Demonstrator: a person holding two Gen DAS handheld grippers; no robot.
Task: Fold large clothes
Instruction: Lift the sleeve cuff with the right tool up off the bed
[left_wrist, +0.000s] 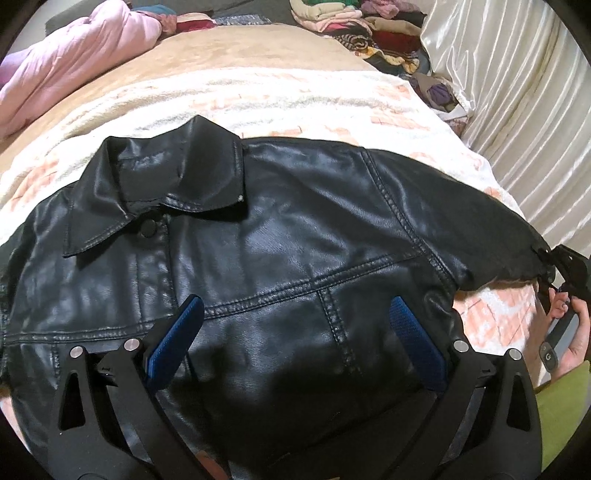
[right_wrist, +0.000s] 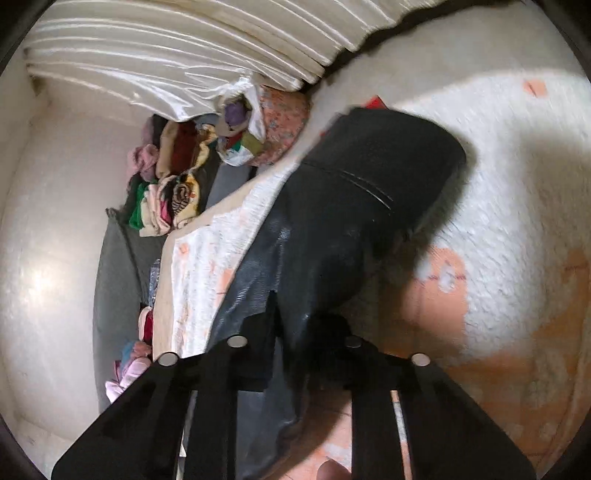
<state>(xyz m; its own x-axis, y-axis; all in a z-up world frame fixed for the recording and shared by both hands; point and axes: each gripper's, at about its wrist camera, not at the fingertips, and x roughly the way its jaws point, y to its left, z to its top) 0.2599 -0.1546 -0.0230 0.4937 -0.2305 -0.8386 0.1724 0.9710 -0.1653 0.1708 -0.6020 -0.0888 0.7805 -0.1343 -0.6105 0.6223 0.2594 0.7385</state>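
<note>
Black faux-leather, glossy and stitched in panels: one jacket (left_wrist: 280, 258) lies spread front-up on the bed, collar (left_wrist: 166, 177) toward the far side, a single dark snap button visible just under the collar. The left tongs (left_wrist: 291, 325) hang directly above the jacket's lower chest with their two blue pads (left_wrist: 177, 332) standing wide apart, nothing between them and no contact with the leather that can be made out. The jacket's right-hand sleeve (left_wrist: 480, 236) stretches out toward the picture's edge, and there the right tongs (left_wrist: 557, 269) are clamped on its cuff end, a person's hand (left_wrist: 576, 332) on the handle behind them (a green sleeve shows at the wrist). From the right wrist view the sleeve (right_wrist: 354, 206) runs away from the closed right tongs (right_wrist: 295, 332), lifted slightly off the bedding near the grip and blurred at its far end.

Under the jacket lies a white fluffy blanket (left_wrist: 295, 96) with orange patches, over a beige cover (left_wrist: 258, 48). One pink quilt (left_wrist: 74, 62) is bunched at the far left. At the head of the bed sits a pile of folded clothes (left_wrist: 351, 26) in many colours, too jumbled to count. A cream pleated curtain (left_wrist: 517, 74) hangs along the right side.
</note>
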